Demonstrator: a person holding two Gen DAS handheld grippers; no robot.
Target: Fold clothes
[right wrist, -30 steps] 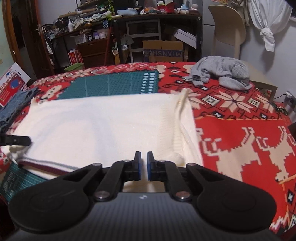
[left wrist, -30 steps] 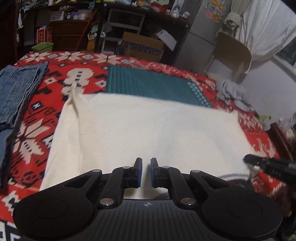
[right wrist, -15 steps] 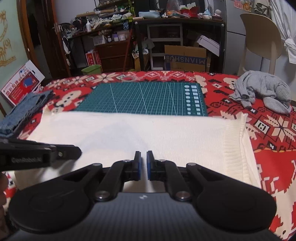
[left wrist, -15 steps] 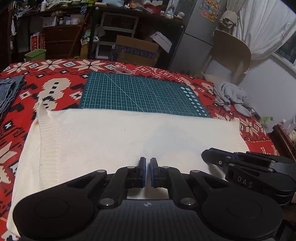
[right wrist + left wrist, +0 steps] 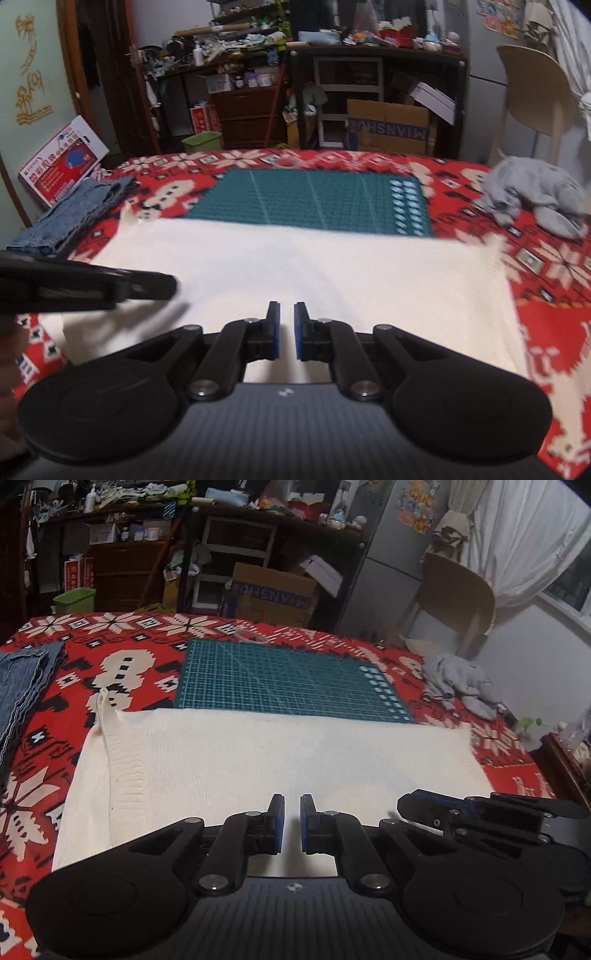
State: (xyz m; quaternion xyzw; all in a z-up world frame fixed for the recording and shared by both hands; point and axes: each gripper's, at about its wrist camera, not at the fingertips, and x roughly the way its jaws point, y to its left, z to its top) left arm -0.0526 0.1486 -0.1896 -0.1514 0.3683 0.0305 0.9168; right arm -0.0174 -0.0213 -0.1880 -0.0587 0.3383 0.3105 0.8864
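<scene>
A: Red patterned desk cover (image 5: 140,657) fills the frame. Cream sweater (image 5: 258,760) lies flat across the centre, green cutting mat (image 5: 280,679) above it.

B: Grippers?

A: Left gripper (image 5: 291,821) and right gripper (image 5: 286,328) both narrow, pinching nothing, low in frame over the sweater's near edge.

B: Risk?

A: Probably a shallow pinch; loose knit could slip and skew the fold.

Cream knit sweater (image 5: 280,760) folded flat on red patterned blanket (image 5: 122,664).
</scene>
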